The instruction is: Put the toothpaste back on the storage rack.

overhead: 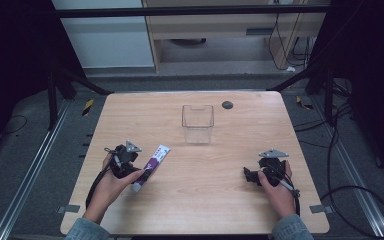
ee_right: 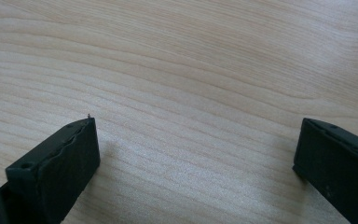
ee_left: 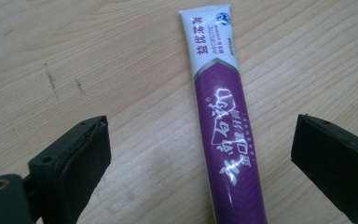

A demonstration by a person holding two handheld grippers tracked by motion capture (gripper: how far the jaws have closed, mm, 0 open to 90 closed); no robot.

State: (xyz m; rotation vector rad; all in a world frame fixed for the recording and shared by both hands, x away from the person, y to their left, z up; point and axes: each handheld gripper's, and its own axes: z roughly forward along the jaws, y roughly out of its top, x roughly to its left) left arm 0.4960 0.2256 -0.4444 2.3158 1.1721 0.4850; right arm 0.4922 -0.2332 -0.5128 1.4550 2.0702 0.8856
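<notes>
A pale wooden surface (overhead: pixel 195 200) with rounded corners lies in front of me, and most of its top is bare wood. The widest open room runs across the middle and along the near edge between my two hands.

A clear plastic container (overhead: pixel 198 123) stands upright near the middle of the far edge, well apart from both grippers. Just beside it, toward the far right corner, is a small dark round spot (overhead: pixel 227 105) set in the wood.

My left gripper (overhead: pixel 139 176) is near the left edge, toward the near left corner. In the left gripper view its jaws stand wide apart, one on each side of a purple and white toothpaste tube (ee_left: pixel 223 126), neither jaw touching it. The tube lies flat on the surface, its white crimped end pointing toward the far edge and the container, its other end under my gripper.

My right gripper (overhead: pixel 247 175) is near the right edge, toward the near right corner, well apart from the tube. In the right gripper view its jaws are also spread wide, with bare wood grain between them.
</notes>
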